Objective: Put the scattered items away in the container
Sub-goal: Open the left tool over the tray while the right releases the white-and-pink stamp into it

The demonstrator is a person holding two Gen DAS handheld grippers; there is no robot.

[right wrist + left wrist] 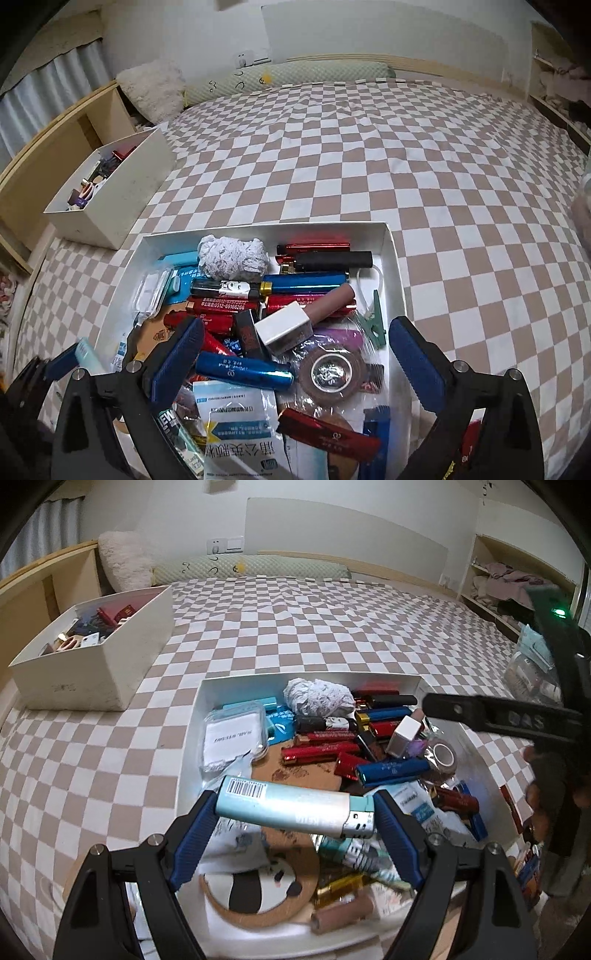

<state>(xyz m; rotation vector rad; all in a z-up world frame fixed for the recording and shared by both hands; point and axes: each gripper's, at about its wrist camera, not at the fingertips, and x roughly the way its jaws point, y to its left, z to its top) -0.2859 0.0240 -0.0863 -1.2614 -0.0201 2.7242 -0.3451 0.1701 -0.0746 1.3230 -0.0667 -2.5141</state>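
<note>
Pale-blue metallic lighter (291, 806), barcode label at one end | clamped crosswise in left claw (295, 812) over white tray (192, 716) | right claw (295, 354) spread open.

Bedspread (369, 155): brown-and-white checks all over. White tray (391, 243) on it holds most colours. Pale blue lighter (288, 805) with silver cap and black-and-white barcode, above the tray's near end. Left gripper (295, 834) black with blue ribbed pads (195, 830); right gripper (295, 358) same, blue pads (413, 354). Inside tray: metallic blue lighter (243, 373), red lighters with white print (221, 306), black lighter (332, 260) at the far side, white-grey crumpled wad (232, 256), white cube (284, 326), brown tape roll (332, 373), green clip (375, 325). Cork coaster (258, 890) with black-and-white panda at the tray's near end. Cream box (96, 653) left of the tray.
</note>
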